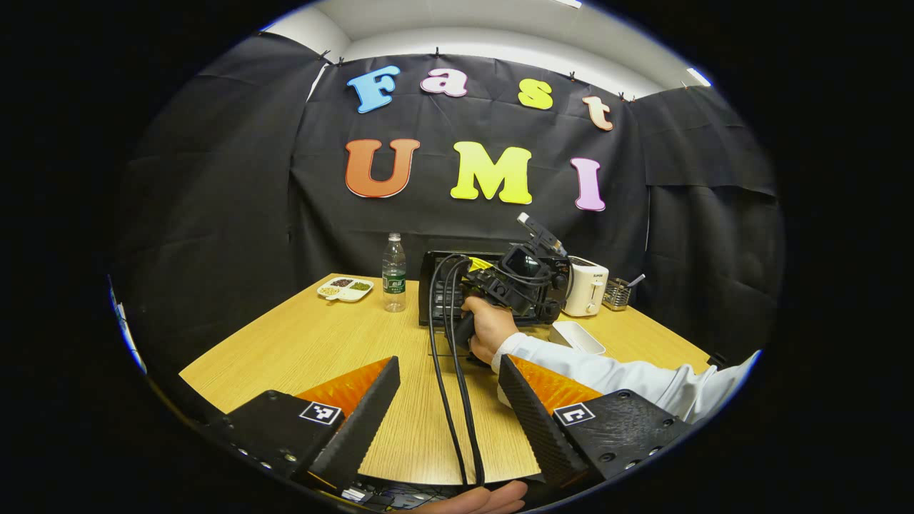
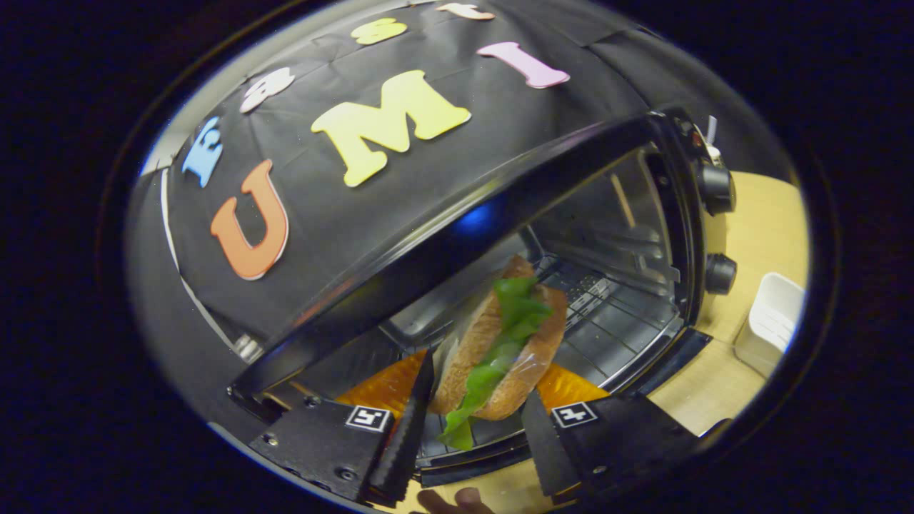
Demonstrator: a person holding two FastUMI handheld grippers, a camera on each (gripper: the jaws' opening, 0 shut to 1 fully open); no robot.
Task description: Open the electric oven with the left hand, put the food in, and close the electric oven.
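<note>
While the oven point(image 2: 500, 235) stands open w/ its rack point(image 2: 607, 321) straight ahead of my right tongs point(image 2: 477, 421), I've got the sandwich point(image 2: 500, 343) pinched between both fingers, its long axis pointing into the cavity, far end already over the rack. I judge next move = push fwd, let go. My left tongs point(image 1: 448, 403) sit wide apart, holding nothing, near edge of table point(image 1: 300, 343), well back from oven point(image 1: 443, 285). Right is nearer.
</note>
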